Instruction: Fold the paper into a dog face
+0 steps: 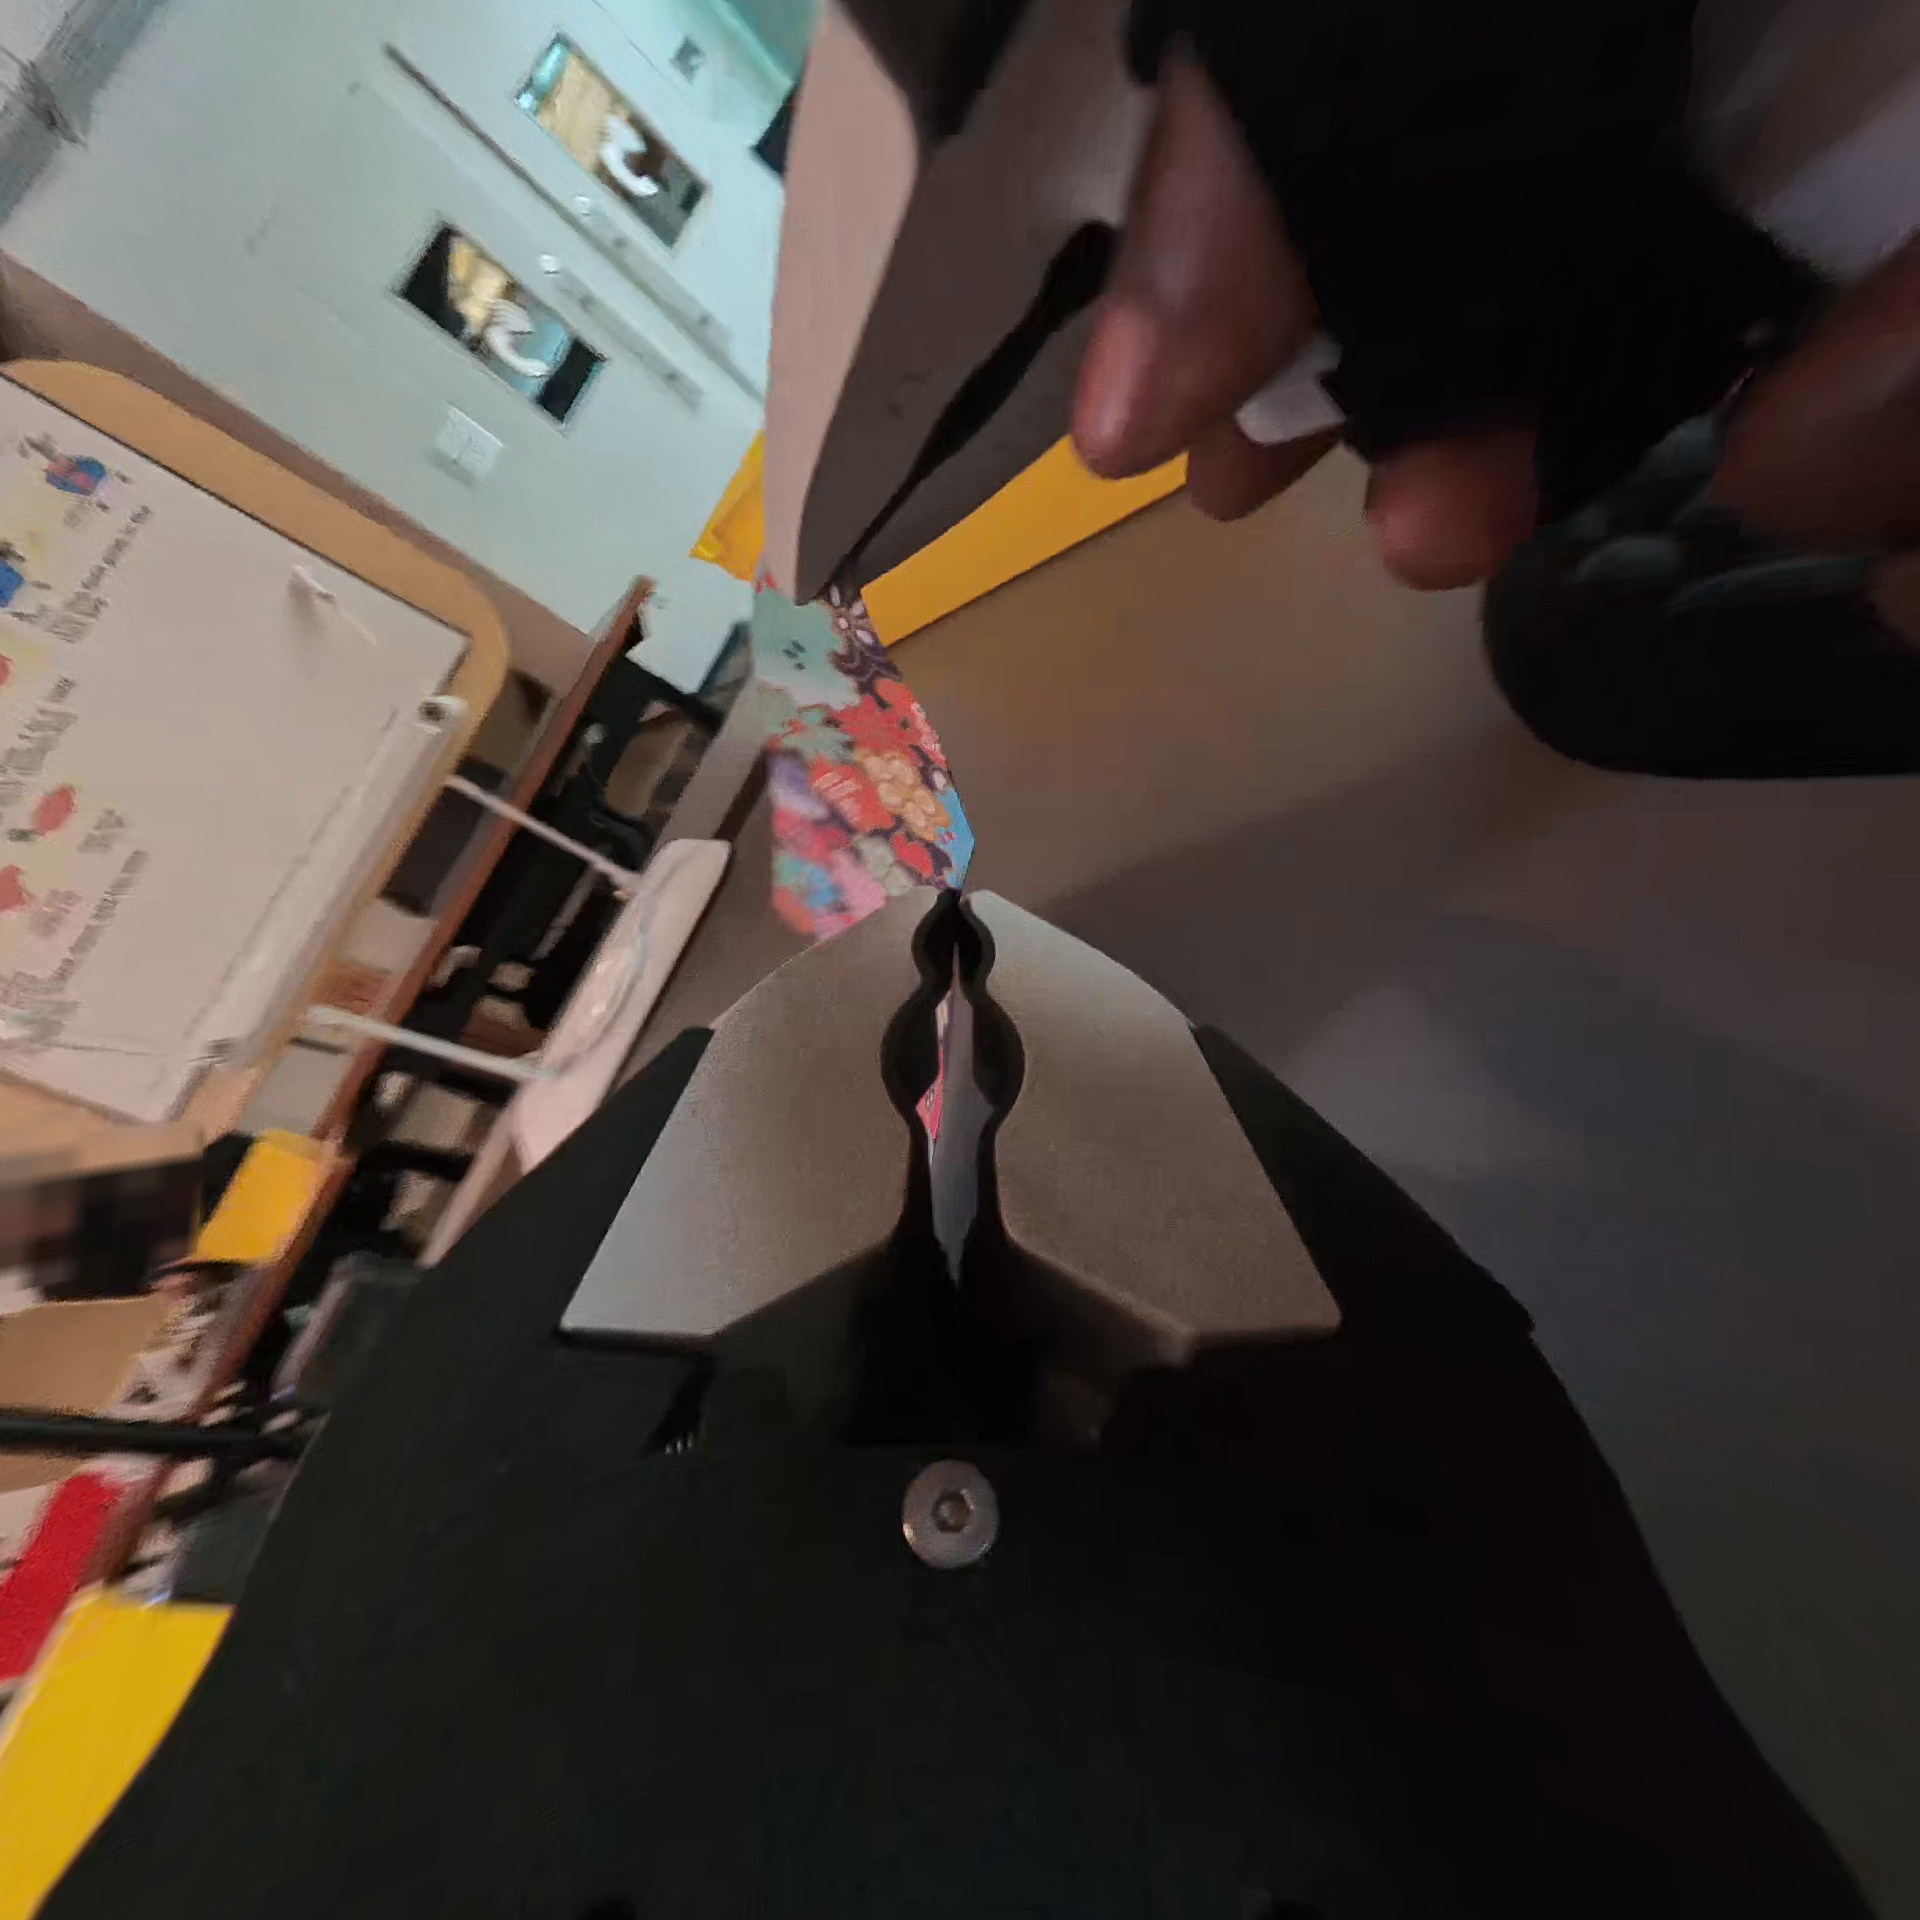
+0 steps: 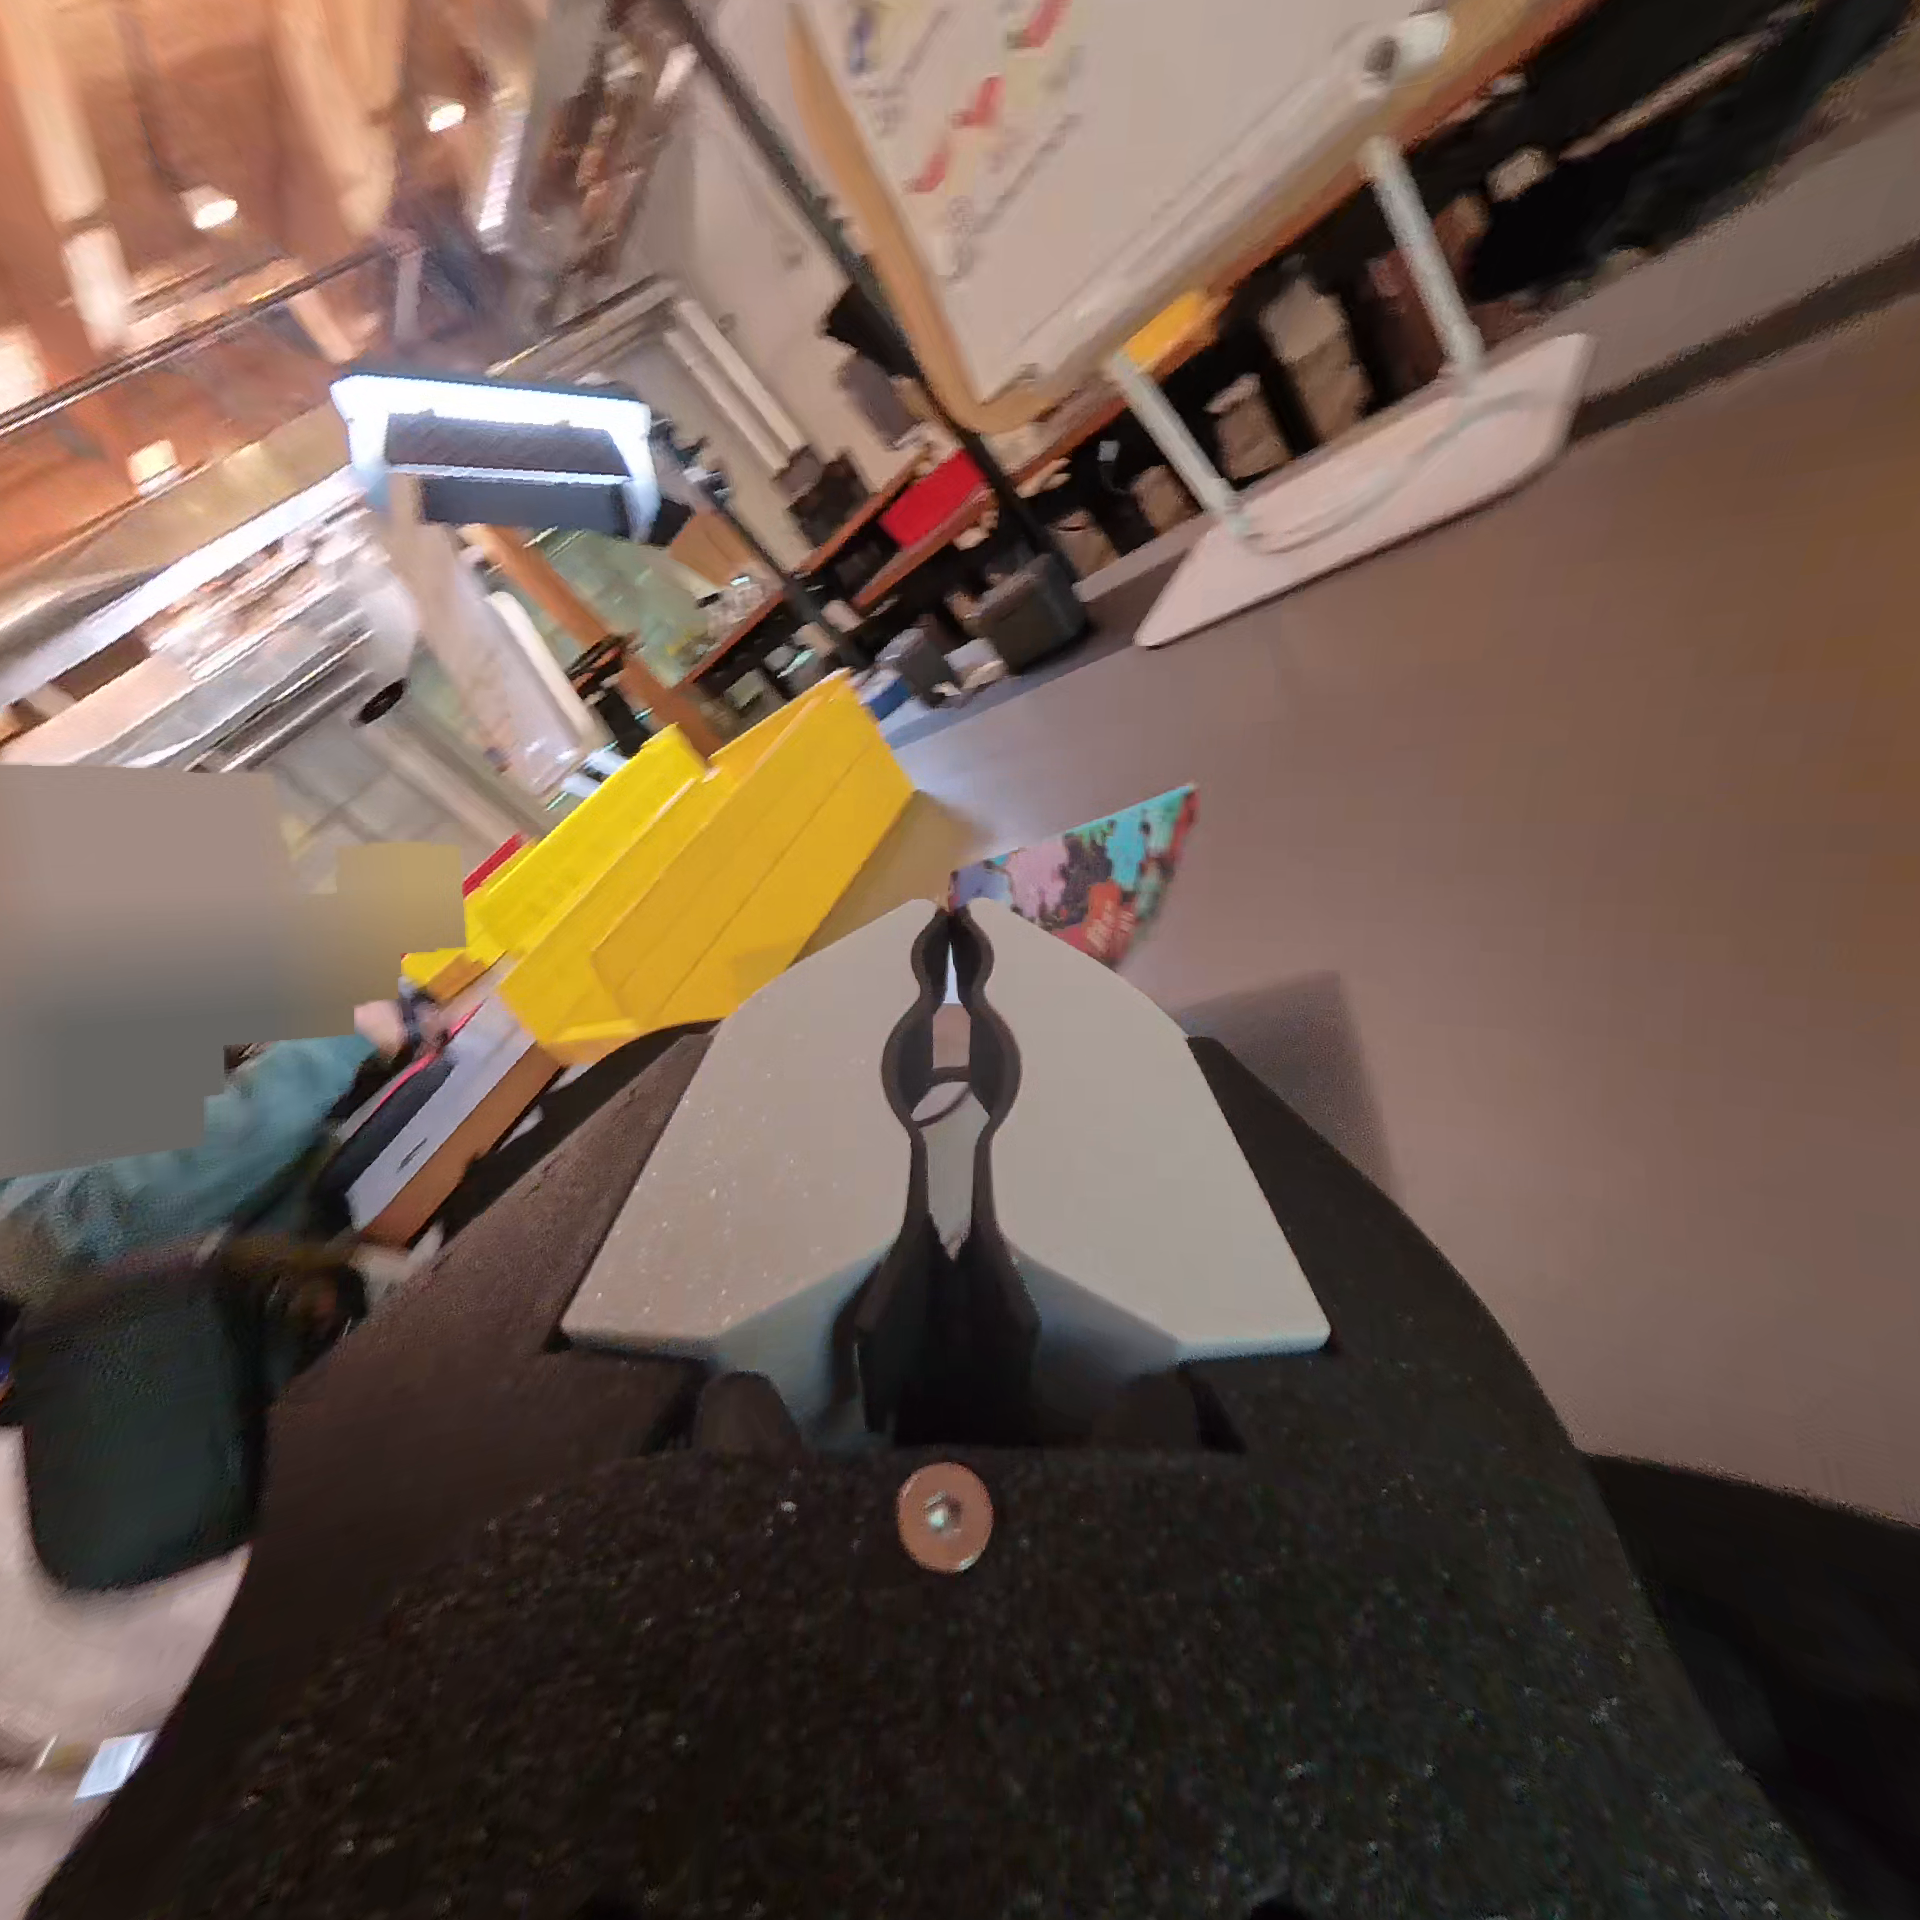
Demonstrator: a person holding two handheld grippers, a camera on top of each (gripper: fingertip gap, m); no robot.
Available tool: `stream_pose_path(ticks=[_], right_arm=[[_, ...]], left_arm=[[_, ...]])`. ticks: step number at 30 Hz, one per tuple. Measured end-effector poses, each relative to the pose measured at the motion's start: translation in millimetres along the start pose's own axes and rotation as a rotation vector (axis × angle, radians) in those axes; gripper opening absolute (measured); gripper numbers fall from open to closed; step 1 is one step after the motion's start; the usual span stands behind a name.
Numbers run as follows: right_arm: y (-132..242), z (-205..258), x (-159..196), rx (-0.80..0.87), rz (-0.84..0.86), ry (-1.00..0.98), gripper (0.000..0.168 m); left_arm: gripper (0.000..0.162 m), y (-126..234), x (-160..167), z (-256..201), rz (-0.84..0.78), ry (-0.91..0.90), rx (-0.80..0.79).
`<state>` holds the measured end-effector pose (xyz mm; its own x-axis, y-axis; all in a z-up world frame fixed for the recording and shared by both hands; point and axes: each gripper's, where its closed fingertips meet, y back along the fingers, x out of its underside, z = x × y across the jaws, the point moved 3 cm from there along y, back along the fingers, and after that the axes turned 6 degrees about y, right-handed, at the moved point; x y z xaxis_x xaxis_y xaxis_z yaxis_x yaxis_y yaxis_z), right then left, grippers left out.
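Left gripper (image 1: 956,906): fingers pressed together on one end of patterned paper (image 1: 862,769), strip running straight ahead from tips. Right gripper (image 2: 958,912): likewise clamped on paper's other end, seen opposite in left wrist view w/ a hand (image 1: 1351,343) behind it. Yellow bins (image 2: 707,883) left of right tips, grey table (image 2: 1455,935) underneath.
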<state>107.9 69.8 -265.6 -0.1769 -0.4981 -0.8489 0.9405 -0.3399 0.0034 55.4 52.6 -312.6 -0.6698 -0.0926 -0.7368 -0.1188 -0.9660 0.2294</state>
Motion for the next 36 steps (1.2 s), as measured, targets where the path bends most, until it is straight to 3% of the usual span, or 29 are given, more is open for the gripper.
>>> stream_pose_path(ticks=[1,3,4,6,10,12,16,19,20,23,25,28,31,36], right_arm=[[1,11,-3,-0.099,-0.014,0.041,0.004],[12,35,-13,-0.347,-0.029,0.141,0.031],[21,43,-13,-0.455,0.022,0.219,0.044],[36,37,-3,-0.541,0.205,0.471,0.055],[42,-12,11,-0.449,0.447,1.249,0.051],[33,-14,24,-0.516,0.443,1.41,0.046],[8,-10,51,-0.65,0.443,1.443,0.036],[0,-9,61,-0.768,0.484,1.358,0.004],[0,-9,62,-0.804,0.495,1.302,0.001],[3,-12,64,-0.913,0.579,1.162,0.0],[4,-16,64,-0.941,0.606,1.16,0.0],[4,-21,67,-0.969,0.65,1.205,0.0],[5,-24,73,-1.003,0.683,1.245,0.0],[6,-30,78,-0.979,0.687,1.371,0.0]], left_arm=[[0.0,3,-1,0,-0.027,0.036,0.042],[0.0,12,-1,3,-0.066,0.1,0.125],[0.0,18,1,3,-0.083,0.143,0.181],[0.0,28,4,0,-0.102,0.258,0.33],[0.0,39,19,-5,-0.05,0.291,0.478],[0.0,41,25,-8,-0.027,0.272,0.499],[0.0,42,26,-19,-0.002,0.271,0.533],[0.0,42,27,-25,0.032,0.305,0.565],[0.0,42,27,-27,0.043,0.31,0.575],[0.003,49,25,-30,0.066,0.354,0.685],[0.011,51,23,-17,0.049,0.421,0.754],[0.005,40,20,11,0.037,0.601,0.803],[0.0,18,29,2,0.167,0.488,0.817],[0.0,3,26,-31,0.217,0.388,0.91]])
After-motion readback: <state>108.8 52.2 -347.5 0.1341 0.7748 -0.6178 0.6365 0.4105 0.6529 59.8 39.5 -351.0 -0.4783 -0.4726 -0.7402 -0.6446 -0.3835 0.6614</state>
